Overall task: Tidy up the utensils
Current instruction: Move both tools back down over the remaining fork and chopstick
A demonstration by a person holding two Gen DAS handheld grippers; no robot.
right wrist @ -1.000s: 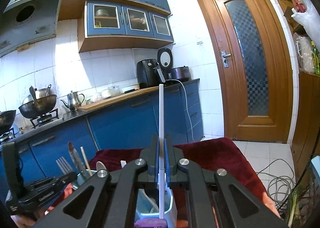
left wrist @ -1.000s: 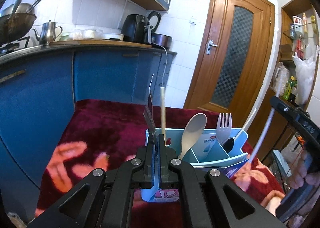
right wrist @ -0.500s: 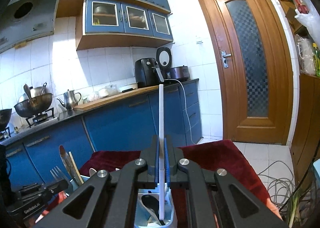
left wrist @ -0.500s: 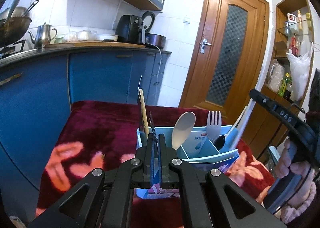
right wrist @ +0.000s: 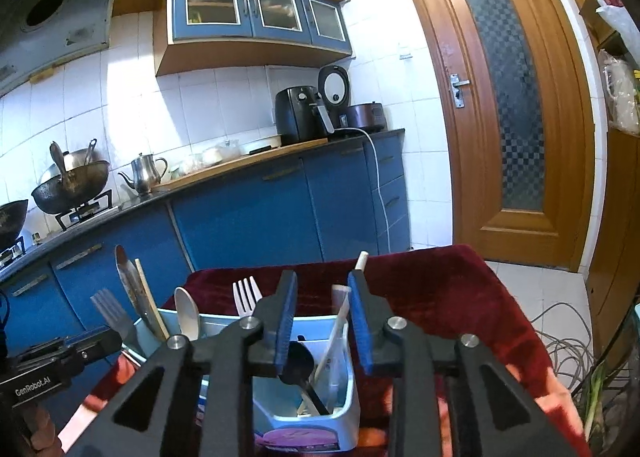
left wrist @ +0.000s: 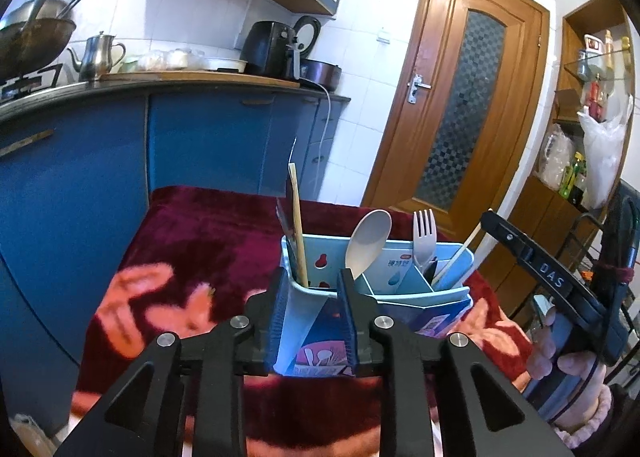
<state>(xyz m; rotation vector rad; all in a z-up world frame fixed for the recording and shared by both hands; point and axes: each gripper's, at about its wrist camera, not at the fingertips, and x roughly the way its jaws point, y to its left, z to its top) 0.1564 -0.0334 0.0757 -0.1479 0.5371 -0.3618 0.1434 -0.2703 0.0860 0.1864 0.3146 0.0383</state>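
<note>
Release step: both hand-held grippers, left (left wrist: 312,311) and right (right wrist: 322,317), just opened narrowly, holding nothing. Wooden chopstick (left wrist: 298,225) and white chopstick (right wrist: 340,321) stand in the pale-blue plastic utensil caddy (left wrist: 452,297) on the worktop. Next, probably: withdraw upward, clear of handles.

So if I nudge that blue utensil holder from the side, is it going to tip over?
Possibly. The utensil holder looks like thin plastic, so probably light. The spoon, fork and chopsticks stand tall above its rim, raising the weight. It sits on a soft plush cloth, which may catch the base rather than let it slide.
</note>
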